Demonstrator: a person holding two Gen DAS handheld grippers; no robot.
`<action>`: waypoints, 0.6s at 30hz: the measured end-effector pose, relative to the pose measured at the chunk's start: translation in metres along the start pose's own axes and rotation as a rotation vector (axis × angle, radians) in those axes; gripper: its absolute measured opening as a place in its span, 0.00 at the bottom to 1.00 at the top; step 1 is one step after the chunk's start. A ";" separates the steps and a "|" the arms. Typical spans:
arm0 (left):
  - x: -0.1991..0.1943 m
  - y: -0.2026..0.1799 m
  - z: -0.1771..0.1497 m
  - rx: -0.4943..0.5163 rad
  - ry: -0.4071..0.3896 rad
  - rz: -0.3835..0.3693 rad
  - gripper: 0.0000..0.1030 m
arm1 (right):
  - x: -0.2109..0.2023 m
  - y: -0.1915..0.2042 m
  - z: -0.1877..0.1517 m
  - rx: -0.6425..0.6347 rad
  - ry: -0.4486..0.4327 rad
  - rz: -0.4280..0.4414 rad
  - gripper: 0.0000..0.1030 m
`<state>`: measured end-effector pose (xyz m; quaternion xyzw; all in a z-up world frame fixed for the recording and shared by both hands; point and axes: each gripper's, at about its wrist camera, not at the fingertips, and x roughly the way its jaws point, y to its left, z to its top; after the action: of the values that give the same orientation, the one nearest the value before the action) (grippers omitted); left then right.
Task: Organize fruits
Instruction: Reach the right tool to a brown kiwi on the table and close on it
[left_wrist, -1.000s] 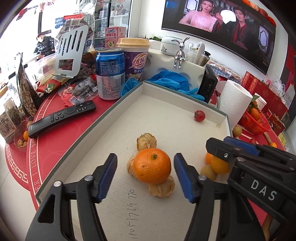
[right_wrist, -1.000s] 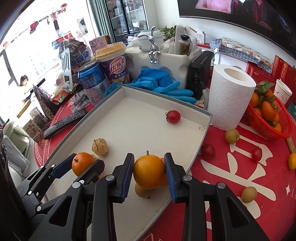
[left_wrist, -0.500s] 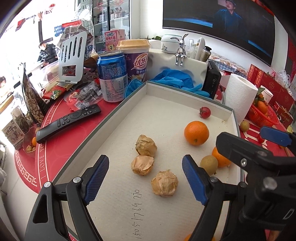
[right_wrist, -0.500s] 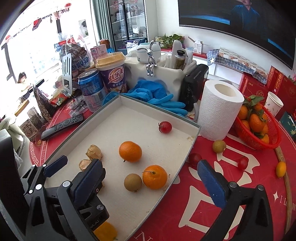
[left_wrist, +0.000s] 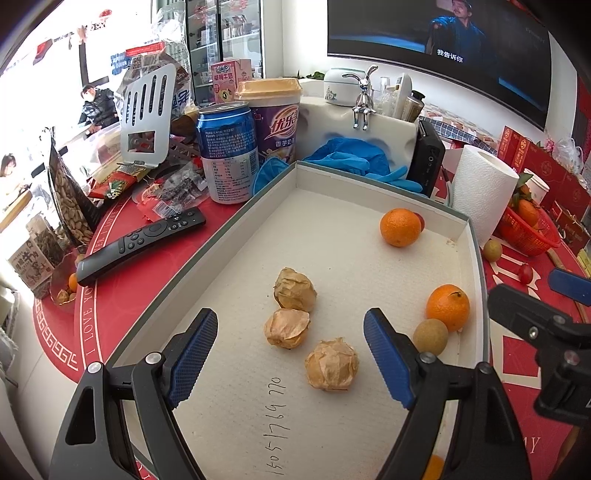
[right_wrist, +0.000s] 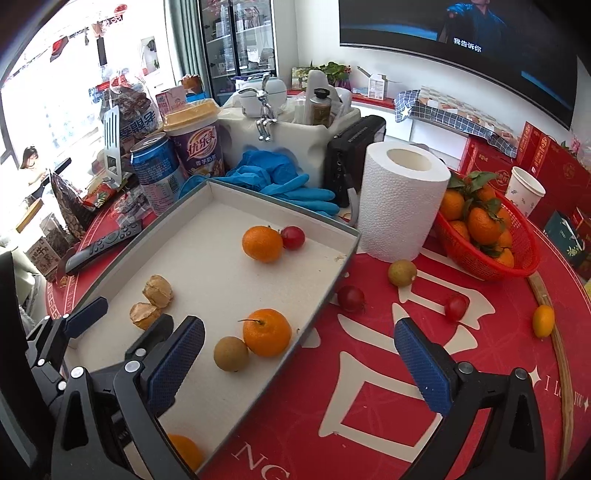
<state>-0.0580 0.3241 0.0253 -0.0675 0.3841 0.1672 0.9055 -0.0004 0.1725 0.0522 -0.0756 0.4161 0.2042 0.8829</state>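
A white tray (left_wrist: 476, 258) with a grey rim holds two oranges (left_wrist: 399, 227) (left_wrist: 447, 306), a brown longan (left_wrist: 430, 336), a cherry tomato (right_wrist: 293, 237) and three papery husk fruits (left_wrist: 294, 289). My left gripper (left_wrist: 290, 332) hangs open over the husk fruits, touching none. My right gripper (right_wrist: 299, 328) stands wide open above the tray's right rim (right_wrist: 325, 288), just short of the stemmed orange (right_wrist: 266, 332) and longan (right_wrist: 231, 353), holding nothing. Another orange (right_wrist: 184, 450) shows under the right gripper's left finger.
On the red cloth right of the tray lie a longan (right_wrist: 402, 272), two cherry tomatoes (right_wrist: 351, 298) (right_wrist: 455, 306) and a kumquat (right_wrist: 543, 320). A red basket (right_wrist: 524, 258) of tangerines and a paper roll (right_wrist: 400, 199) stand behind. A can (left_wrist: 227, 155), cup and remote (left_wrist: 144, 240) crowd the left.
The right gripper opened, left the stemmed orange in the tray and drew back. The orange between the left jaws rolled to the tray's far end beside the cherry tomato.
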 end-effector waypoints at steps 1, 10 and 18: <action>-0.001 -0.001 0.000 0.000 -0.001 -0.002 0.82 | -0.002 -0.007 -0.003 0.007 0.002 -0.014 1.00; -0.020 -0.021 -0.002 0.057 -0.076 -0.035 0.82 | -0.017 -0.081 -0.056 0.098 0.073 -0.128 1.00; -0.039 -0.042 -0.005 0.097 -0.152 -0.117 0.82 | -0.008 -0.116 -0.091 0.160 0.133 -0.163 1.00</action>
<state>-0.0722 0.2735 0.0496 -0.0330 0.3174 0.1000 0.9424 -0.0196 0.0375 -0.0043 -0.0517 0.4812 0.0924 0.8702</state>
